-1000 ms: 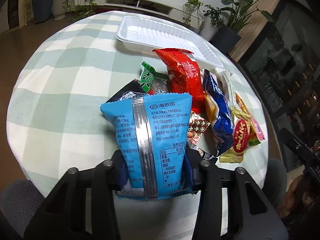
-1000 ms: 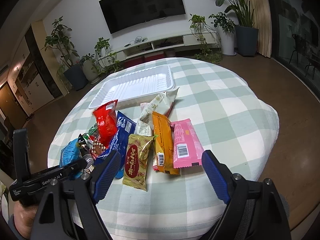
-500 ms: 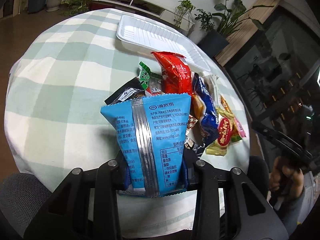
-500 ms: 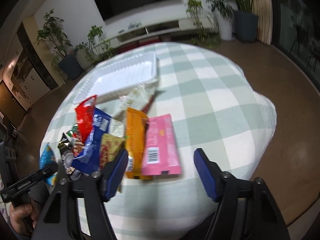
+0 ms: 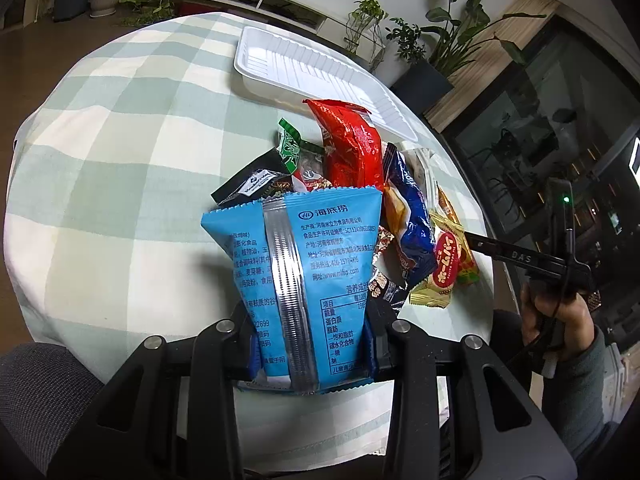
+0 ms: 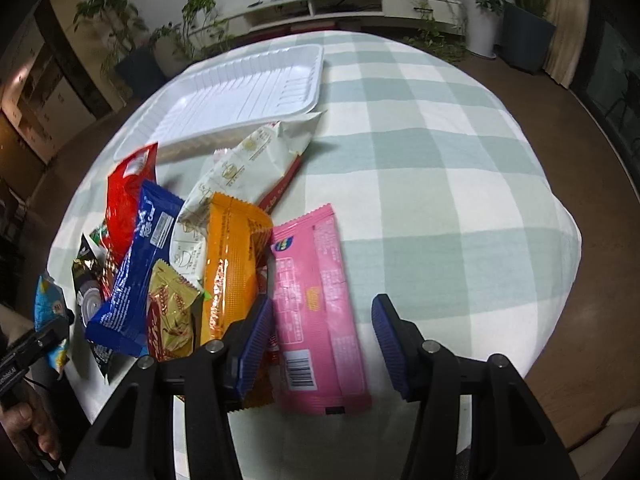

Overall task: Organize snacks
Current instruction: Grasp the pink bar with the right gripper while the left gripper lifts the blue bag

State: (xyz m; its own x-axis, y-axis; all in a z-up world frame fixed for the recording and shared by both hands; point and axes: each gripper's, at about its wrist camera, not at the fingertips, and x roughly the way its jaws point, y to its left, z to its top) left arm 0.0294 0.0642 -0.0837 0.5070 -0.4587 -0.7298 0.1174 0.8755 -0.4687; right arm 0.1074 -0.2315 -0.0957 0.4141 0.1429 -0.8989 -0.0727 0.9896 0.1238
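Blue bag (image 5: 304, 272) pinched low down in the left gripper (image 5: 310, 354), pads pressed on both sides, bag standing up out of the jaws over the checked cloth (image 5: 120, 168). White tray (image 6: 240, 96) sits at the far side of the table, nothing in it.

Right gripper (image 6: 320, 344) straddles the pink pack (image 6: 316, 304), jaws closing; neither pad touches it yet. Left pad rides over the edge of the orange pack (image 6: 230, 264).

Risks, as I judge them:
- Closing pad may catch the orange pack along with the pink one, so two lift or one drags.
- Pink pack lies flat and thin; pads may slide over the film and fold it rather than grip it.
- Blue bag is held only at its bottom edge; a quick swing could let the slick foil slip.
- Both tools work the same pile (image 5: 360, 184); a crossing path to the tray could knock them together.

Hard to make out:
- Lower end of the blue bag, hidden behind the left jaws.
- Small packs under the pile, mostly covered.
- Near table edge, cut off by both tools.
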